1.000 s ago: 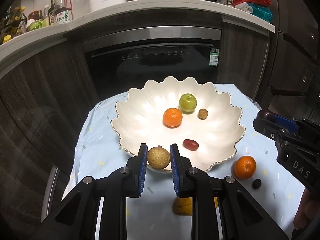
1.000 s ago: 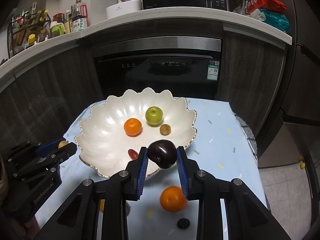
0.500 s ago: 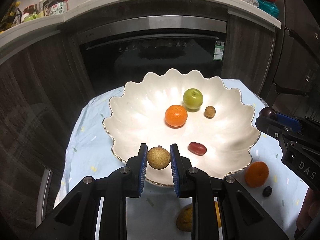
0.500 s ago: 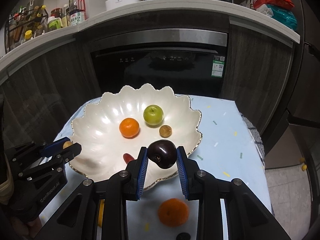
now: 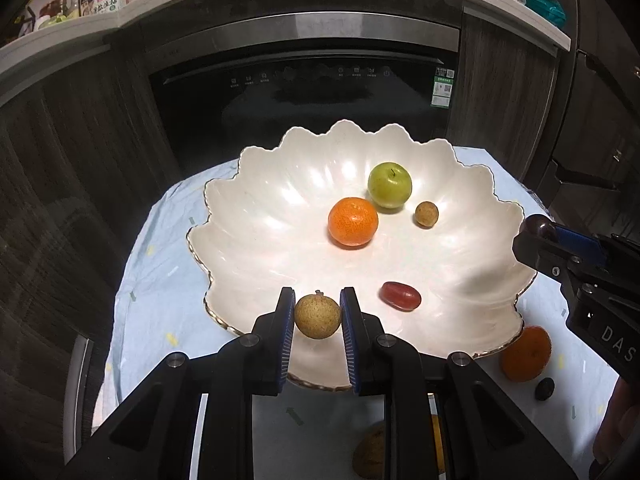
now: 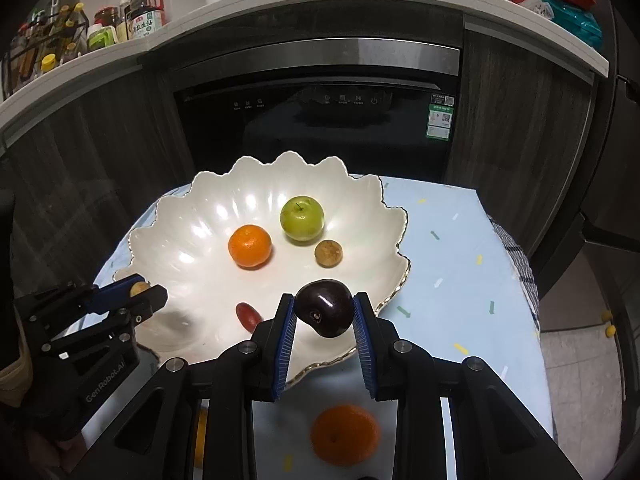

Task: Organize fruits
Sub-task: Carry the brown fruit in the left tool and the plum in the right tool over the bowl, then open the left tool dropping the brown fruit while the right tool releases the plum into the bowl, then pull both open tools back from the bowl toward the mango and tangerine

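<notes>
A white scalloped bowl point(image 5: 256, 216) point(image 6: 180, 248) sits on a pale blue cloth. Inside lie an orange point(image 5: 353, 221) point(image 6: 249, 246), a green apple point(image 5: 389, 185) point(image 6: 301, 218), a small brown round fruit point(image 5: 426, 213) point(image 6: 328, 253) and a red oblong fruit point(image 5: 401, 296) point(image 6: 248, 315). My left gripper point(image 5: 317, 316) is shut on a speckled tan fruit point(image 5: 318, 317) above the bowl's near rim. My right gripper point(image 6: 324, 314) is shut on a dark plum point(image 6: 325, 307) over the bowl's near right edge. Each gripper shows in the other's view, left point(image 6: 138, 294) and right point(image 5: 538, 236).
On the cloth outside the bowl lie a second orange point(image 5: 526, 354) point(image 6: 345, 434), a small dark fruit point(image 5: 545, 389) and a brown-yellow fruit point(image 5: 374, 454). A dark oven front point(image 5: 304, 92) stands behind the table. The counter above holds bottles point(image 6: 140, 20) and packets.
Both grippers moved forward and down toward the bowl, which now looms larger. Each keeps hold of its fruit.
</notes>
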`<state>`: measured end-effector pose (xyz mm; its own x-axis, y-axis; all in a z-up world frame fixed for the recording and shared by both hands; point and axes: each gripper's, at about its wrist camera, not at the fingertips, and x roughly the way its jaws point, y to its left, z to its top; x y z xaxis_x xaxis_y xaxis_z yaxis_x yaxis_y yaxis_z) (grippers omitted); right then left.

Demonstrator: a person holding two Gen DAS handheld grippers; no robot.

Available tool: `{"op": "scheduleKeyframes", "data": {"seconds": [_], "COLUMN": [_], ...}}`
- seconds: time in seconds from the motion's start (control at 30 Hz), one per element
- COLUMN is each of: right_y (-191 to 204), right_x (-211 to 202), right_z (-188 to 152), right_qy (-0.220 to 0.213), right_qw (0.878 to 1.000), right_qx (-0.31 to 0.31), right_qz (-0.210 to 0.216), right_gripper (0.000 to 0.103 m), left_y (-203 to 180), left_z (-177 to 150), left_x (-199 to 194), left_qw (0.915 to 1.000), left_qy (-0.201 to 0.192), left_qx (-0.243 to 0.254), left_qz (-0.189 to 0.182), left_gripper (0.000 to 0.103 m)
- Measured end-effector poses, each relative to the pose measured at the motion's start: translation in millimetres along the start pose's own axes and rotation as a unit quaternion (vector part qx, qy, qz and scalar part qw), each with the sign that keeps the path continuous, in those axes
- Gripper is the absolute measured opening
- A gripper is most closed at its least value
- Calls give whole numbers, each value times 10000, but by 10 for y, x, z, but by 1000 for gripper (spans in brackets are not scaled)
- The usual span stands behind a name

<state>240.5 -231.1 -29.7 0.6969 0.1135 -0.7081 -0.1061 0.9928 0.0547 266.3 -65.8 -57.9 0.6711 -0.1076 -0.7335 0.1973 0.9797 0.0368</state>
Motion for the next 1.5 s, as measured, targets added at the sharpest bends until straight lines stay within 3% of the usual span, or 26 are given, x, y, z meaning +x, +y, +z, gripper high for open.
{"op": "scheduleKeyframes", "data": {"seconds": [0.1, 0.3, 0.53, 0.7, 0.87, 1.5], "right_y": [-7, 14, 21, 21, 34, 75], "right_x": [22, 32, -39, -89, -178, -602], "right_z": [-3, 4, 12, 15, 16, -13], "right_qy": [44, 89, -44, -112, -185, -455], "right_qw": [10000, 9999, 9999, 9999, 9997, 9989], "right_qx": [-8, -70, -52, -35, -33, -35], "right_qz": [-18, -59, -100, -110, -133, -142], "right_gripper": [30, 32, 52, 54, 59, 59], "left_y": [-3, 12, 15, 22, 32, -4], "left_z": [-6, -15, -23, -25, -22, -48], "left_x": [11, 9, -51, -122, -219, -678], "left_qw": [10000, 10000, 9999, 9998, 9997, 9987], "left_qy": [18, 47, -7, -71, -131, -404], "left_qx": [29, -8, -9, -48, -70, -69], "left_qz": [20, 71, 110, 168, 196, 304], "left_gripper": [25, 41, 52, 62, 65, 72]}}
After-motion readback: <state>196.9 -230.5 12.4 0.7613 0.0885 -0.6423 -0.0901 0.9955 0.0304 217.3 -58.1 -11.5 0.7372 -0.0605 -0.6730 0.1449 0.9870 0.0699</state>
